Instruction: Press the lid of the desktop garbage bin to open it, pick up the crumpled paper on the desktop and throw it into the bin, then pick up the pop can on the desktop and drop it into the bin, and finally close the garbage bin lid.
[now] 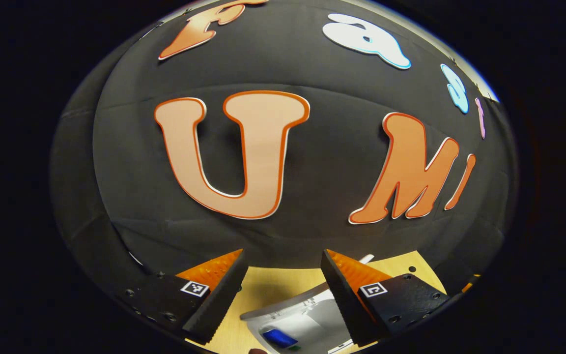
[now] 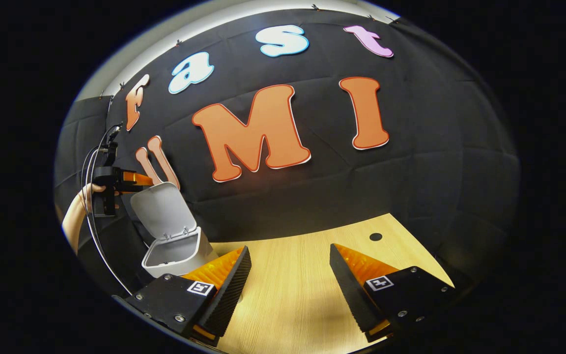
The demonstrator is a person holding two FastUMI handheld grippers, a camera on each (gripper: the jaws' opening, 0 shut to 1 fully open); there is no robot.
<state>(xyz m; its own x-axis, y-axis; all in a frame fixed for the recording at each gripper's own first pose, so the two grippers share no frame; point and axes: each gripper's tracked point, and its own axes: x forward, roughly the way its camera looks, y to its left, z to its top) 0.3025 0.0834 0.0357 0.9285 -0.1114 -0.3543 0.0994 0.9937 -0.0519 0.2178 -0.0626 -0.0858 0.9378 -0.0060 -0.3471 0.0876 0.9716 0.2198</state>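
Note:
The small white desktop bin [image 2: 177, 253] stands at the table's back left with its lid [image 2: 161, 210] tipped up and open. In the left gripper view I look down into the bin [image 1: 302, 322] from above; a blue object [image 1: 279, 338] lies inside it on white. My left gripper [image 1: 283, 280] is open above the bin, nothing between its fingers. In the right gripper view the left gripper [image 2: 133, 178] is held by a hand [image 2: 89, 191] just above the raised lid's top edge. My right gripper [image 2: 290, 275] stands open over bare wood, holding nothing.
The light wooden tabletop [image 2: 302, 295] stretches ahead of the right gripper, with a small dark hole [image 2: 375, 236] near its back edge. The black cloth wall rises right behind the table and the bin. Cables [image 2: 91, 216] hang from the left gripper.

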